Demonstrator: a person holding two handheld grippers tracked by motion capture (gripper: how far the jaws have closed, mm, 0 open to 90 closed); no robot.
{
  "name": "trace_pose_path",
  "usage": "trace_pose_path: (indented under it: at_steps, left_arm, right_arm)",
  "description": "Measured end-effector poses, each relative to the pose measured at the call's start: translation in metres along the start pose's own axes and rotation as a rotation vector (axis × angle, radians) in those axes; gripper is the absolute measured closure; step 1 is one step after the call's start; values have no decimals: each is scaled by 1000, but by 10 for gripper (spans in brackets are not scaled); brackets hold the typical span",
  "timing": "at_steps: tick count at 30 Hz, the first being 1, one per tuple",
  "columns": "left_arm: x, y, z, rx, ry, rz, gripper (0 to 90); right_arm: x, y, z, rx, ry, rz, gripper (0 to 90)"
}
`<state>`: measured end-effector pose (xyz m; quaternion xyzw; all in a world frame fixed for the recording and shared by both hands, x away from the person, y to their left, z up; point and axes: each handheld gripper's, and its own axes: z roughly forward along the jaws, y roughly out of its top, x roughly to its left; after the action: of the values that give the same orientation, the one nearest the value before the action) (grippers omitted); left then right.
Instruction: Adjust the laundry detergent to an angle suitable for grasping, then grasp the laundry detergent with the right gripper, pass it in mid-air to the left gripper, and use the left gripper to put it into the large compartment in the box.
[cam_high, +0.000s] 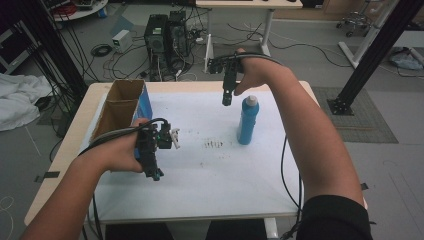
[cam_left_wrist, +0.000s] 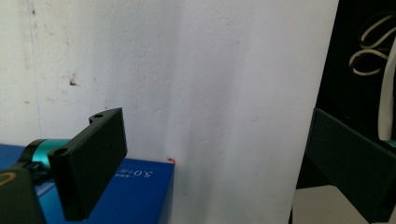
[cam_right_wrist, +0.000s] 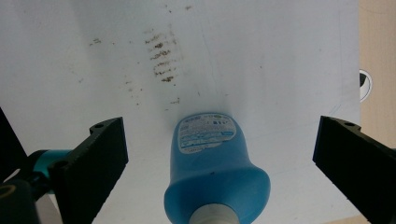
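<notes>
In the high view, the left gripper (cam_high: 156, 175) is low beside an open cardboard box with blue sides (cam_high: 122, 105) at the left of the white sheet (cam_high: 210, 170), and the right gripper (cam_high: 227, 100) hangs from a bent wrist, pointing down just beside the upright blue bottle with a white cap (cam_high: 248, 120). The left gripper view adds a blue box face with small print (cam_left_wrist: 135, 191) between wide-open, empty jaws. The right gripper view looks down on the bottle, its label (cam_right_wrist: 205, 132) and dark smudges (cam_right_wrist: 161, 58) on the sheet, the jaws spread wide on both sides without touching it.
</notes>
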<state>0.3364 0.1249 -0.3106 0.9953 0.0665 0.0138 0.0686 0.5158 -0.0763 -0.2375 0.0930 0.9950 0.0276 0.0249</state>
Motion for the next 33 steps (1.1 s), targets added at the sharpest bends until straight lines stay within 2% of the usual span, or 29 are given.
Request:
trace_pose_path:
  at_steps: [9, 18, 29, 33]
  left_arm:
    - [-1, -3, 1, -7, 6, -8, 55]
    - [-4, -1, -2, 12, 24, 13, 55]
    - [-4, -2, -3, 12, 36, -4, 55]
    - [-4, 0, -2, 18, 28, 9, 56]
  right_arm:
    - [1, 0, -1, 0, -5, 10, 22]
    - [11, -1, -9, 3, -26, 11, 22]
    - [9, -2, -7, 8, -30, 17, 22]
    - [8, -2, -8, -1, -33, 11, 22]
